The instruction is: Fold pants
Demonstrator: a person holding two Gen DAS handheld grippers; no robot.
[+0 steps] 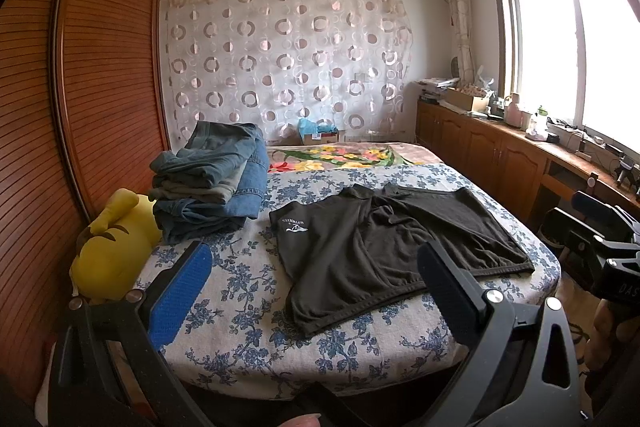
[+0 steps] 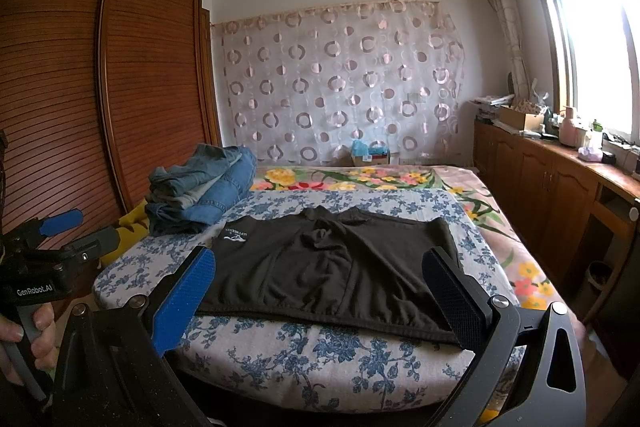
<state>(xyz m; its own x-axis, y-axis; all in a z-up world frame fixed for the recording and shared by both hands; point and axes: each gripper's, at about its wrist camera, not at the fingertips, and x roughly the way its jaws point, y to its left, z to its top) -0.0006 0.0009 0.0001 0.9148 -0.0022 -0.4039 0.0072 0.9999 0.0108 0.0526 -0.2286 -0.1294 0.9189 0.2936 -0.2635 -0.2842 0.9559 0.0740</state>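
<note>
A pair of black shorts (image 1: 384, 251) with a small white logo lies spread flat on the floral bedsheet (image 1: 248, 291), waistband toward me. My left gripper (image 1: 316, 291) hovers open above the near edge of the bed, nothing between its fingers. In the right wrist view the black shorts (image 2: 320, 267) lie straight ahead, and my right gripper (image 2: 320, 299) stands open just short of the waistband. The right gripper's body (image 1: 600, 247) shows at the right edge of the left wrist view. At the left edge of the right wrist view a hand holds the left gripper's handle (image 2: 36, 291).
A pile of folded jeans (image 1: 212, 179) sits at the bed's back left, beside a yellow plush toy (image 1: 116, 247). A wooden wardrobe (image 1: 80, 87) runs along the left. Low wooden cabinets (image 1: 488, 147) with clutter stand under the window on the right.
</note>
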